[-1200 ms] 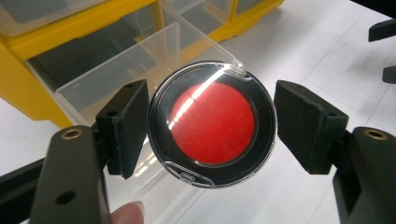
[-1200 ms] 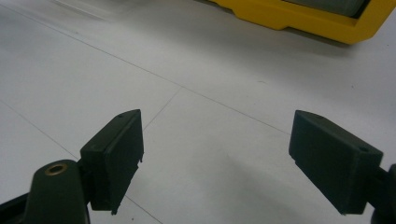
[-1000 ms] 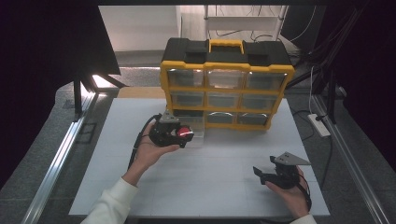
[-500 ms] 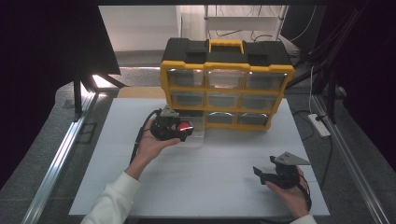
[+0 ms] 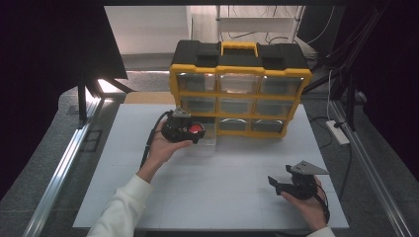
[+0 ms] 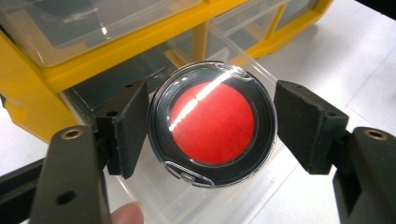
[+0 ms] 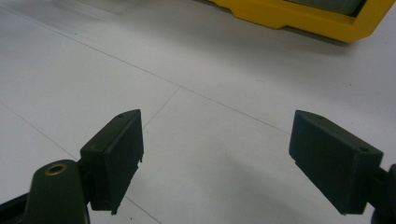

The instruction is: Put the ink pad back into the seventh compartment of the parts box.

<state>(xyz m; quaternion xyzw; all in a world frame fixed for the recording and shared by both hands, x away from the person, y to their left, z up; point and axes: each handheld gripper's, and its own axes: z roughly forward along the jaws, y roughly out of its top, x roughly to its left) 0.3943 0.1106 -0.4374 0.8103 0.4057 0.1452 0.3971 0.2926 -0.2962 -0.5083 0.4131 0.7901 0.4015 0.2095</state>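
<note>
**Red disc over the open drawer**

The red disc (image 6: 212, 122), a round flat thing with a black rim under a clear cover, sits between the jaws of my left claw (image 6: 210, 128). The left jaw touches its rim; the right jaw stands a little off it, so the grip looks slack or just letting go, and I cannot tell whether the disc is resting on anything. I hold it above the clear drawer (image 6: 187, 186) pulled out from the bottom row of the yellow organizer (image 5: 239, 89), at its left end.

I judge the step in hand to be placing the disc into that drawer. The next move calls for spreading the jaws fully, lifting clear, then pushing the drawer shut.

My right claw (image 5: 284, 185) rests spread and empty on the white table (image 5: 222, 197), near right, well apart from the organizer.
</note>
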